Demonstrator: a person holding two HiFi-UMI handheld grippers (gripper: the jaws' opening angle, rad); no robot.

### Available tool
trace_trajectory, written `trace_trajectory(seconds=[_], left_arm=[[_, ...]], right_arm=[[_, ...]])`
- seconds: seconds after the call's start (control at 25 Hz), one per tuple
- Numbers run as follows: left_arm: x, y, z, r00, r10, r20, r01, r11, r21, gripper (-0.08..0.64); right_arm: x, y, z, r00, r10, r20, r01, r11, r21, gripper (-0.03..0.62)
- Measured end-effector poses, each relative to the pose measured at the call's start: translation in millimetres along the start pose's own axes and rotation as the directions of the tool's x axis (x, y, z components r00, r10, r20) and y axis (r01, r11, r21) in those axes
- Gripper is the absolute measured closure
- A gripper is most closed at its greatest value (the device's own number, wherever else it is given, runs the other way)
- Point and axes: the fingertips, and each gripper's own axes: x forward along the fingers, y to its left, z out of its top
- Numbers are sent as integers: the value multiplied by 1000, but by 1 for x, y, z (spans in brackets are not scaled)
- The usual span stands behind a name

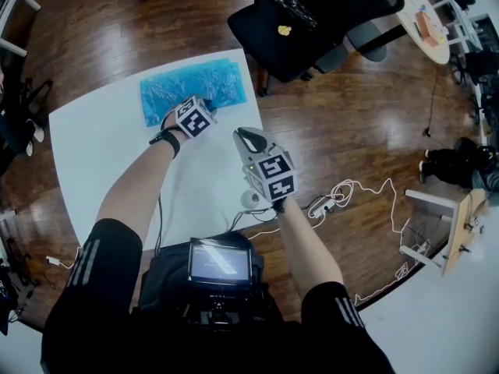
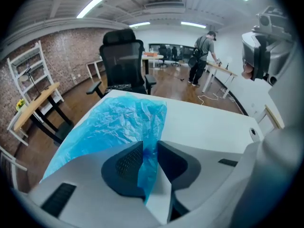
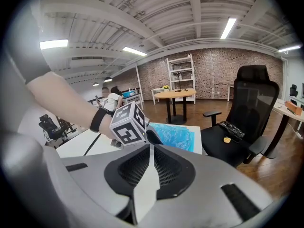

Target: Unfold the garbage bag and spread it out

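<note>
Head view. The garbage bag (image 1: 191,90) lies flat on the far part of the white table (image 1: 101,154), a crinkled blue rectangle running to the far right corner. The left gripper (image 1: 201,109) sits at the bag's near edge, towards its right end. The right gripper (image 1: 251,140) is held above the table's right side, nearer to me and apart from the bag. A black office chair (image 1: 312,22) stands on the wood floor beyond the table, with a small yellow object (image 1: 284,30) on its seat.

Left gripper view. The left gripper (image 2: 150,158) has its jaws closed on a raised fold of the garbage bag (image 2: 114,127). The blue film runs up between the two pads and is pinched there. The rest of the bag spreads away over the table (image 2: 209,127) towards the chair (image 2: 122,61). The right gripper (image 2: 261,51) shows at the upper right. A person (image 2: 199,61) stands at a desk far back in the room.

Right gripper view. The right gripper (image 3: 151,163) has its jaws together, only a thin slit between the pads, and I see nothing held in them. Beyond it are the left gripper (image 3: 152,136) with its marker cube, the blue garbage bag (image 3: 175,136) behind that, and the chair (image 3: 247,113) to the right.
</note>
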Motion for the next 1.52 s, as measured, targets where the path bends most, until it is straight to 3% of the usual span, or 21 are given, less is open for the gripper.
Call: trace_trajectory(seconds=[0.44,0.84,1.04,1.52], left_arm=[[-19,8,9,996,-2,93,11,995,-103,559],[-33,7,9,988,-25,152,48,988,-147,558],[-31,14,2,973,-34,230,79,979,-188,557],[-40,17,3,946,-71,318,152,960,-237,555]], right_arm=[[4,1,1,1000,-1,-23,1,1000,-3,543],[16,-6,0,999,-18,-40,17,999,-38,543],[31,-19,-3,997,-39,-59,36,998,-55,521],[66,-33,-5,991,-54,-119,42,994,-97,476]])
